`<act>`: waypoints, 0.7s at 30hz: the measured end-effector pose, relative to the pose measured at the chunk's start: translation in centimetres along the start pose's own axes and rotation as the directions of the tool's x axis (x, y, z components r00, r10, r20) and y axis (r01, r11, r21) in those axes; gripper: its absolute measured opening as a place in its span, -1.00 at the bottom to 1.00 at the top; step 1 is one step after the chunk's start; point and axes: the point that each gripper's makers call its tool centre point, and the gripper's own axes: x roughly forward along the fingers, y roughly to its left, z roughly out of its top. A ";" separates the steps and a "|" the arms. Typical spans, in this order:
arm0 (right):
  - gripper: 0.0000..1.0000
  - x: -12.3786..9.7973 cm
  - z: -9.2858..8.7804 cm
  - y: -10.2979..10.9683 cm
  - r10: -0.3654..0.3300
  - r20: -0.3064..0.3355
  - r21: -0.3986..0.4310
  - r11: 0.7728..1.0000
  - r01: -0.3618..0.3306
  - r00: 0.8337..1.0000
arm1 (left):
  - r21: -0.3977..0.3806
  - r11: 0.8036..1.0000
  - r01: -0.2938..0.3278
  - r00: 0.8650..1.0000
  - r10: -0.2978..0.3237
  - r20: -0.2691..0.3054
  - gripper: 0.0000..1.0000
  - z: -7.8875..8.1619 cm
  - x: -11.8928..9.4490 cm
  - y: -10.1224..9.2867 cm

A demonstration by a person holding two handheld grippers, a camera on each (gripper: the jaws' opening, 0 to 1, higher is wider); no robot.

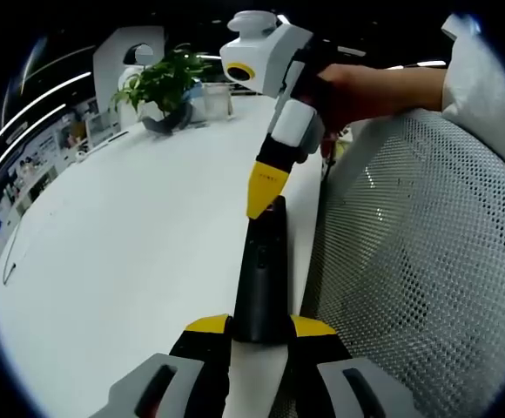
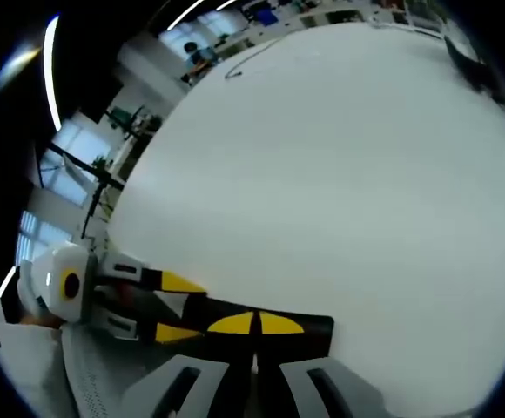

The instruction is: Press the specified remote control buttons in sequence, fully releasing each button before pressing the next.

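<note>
At the lower centre of the left gripper view, the left tool [image 1: 261, 329] is clamping the near end of the slim black plastic remote control [image 1: 261, 270] steady above the white counter [image 1: 131, 244] so the right tool [image 1: 265, 193], yellow tips pinched together, is pressing down on its far end.

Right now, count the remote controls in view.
1: a black remote control lies at the white table's edge, held by the left gripper, the right gripper's closed fingers at its far end.
</note>
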 end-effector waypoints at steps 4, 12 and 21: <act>-1.00 0.3 -0.5 0.4 0.024 -0.029 0.009 1.000 -0.024 0.999 | -0.004 1.000 -0.004 1.000 0.004 -0.001 -0.51 0.0 0.0 0.0; -1.00 0.5 -1.4 0.3 -0.002 -0.083 -0.023 1.000 0.000 0.997 | -0.004 1.000 -0.004 1.000 0.004 -0.001 -0.51 0.0 0.0 0.0; -1.00 0.6 -1.6 0.1 -0.003 -0.079 -0.005 1.000 0.002 0.997 | -0.002 1.000 -0.002 1.000 0.002 0.001 -0.50 0.0 0.1 -0.1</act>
